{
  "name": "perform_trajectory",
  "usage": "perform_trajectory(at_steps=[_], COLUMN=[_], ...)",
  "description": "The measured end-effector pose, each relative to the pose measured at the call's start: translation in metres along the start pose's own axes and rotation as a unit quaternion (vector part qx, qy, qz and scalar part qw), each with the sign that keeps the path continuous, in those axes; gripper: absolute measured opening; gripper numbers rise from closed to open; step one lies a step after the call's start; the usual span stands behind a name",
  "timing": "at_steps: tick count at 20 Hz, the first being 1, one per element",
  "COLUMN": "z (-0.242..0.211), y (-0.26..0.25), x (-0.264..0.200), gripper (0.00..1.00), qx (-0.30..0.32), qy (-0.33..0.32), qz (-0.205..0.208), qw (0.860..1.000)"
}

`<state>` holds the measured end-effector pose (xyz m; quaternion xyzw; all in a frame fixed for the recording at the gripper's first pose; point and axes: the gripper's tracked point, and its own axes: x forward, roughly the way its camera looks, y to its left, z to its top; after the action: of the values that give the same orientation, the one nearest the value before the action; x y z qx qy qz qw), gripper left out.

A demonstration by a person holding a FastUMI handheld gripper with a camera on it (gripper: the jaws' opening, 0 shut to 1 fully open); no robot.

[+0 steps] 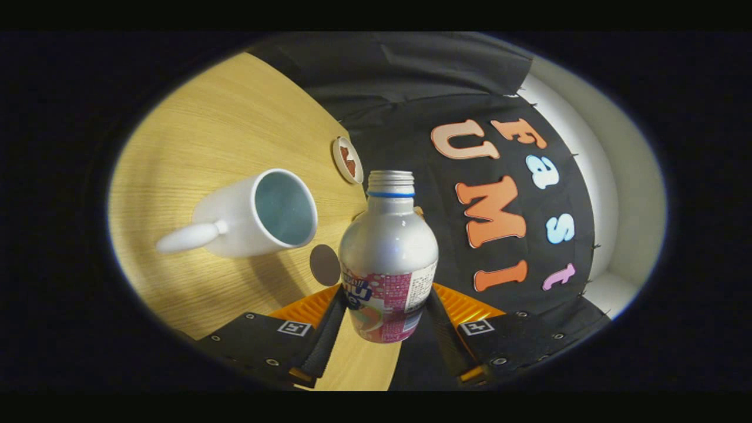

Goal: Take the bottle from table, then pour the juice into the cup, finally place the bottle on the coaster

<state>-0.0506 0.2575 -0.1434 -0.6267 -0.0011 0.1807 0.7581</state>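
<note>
Bottle [388, 258] sits between the two fingers of our gripper [385, 320], and we judge both sides press on its lower body, so it is held, lifted and tilted over the table [194, 147]. Its cap is off. To the left stands the cup [258, 214], which looks empty to us; the coaster [347, 160] lies farther off. Pouring and setting down remain.
</note>
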Motion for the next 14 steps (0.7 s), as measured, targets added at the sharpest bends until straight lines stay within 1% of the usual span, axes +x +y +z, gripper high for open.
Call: perform_trajectory(at_steps=[7,14], z=[-0.009,0.0], y=[0.0,-0.013], x=[0.001,0.003], gripper=[0.77,0.77], qx=[-0.089,-0.174], qy=[0.0,-0.018], qz=[-0.005,-0.01], qw=[0.996,0.984])
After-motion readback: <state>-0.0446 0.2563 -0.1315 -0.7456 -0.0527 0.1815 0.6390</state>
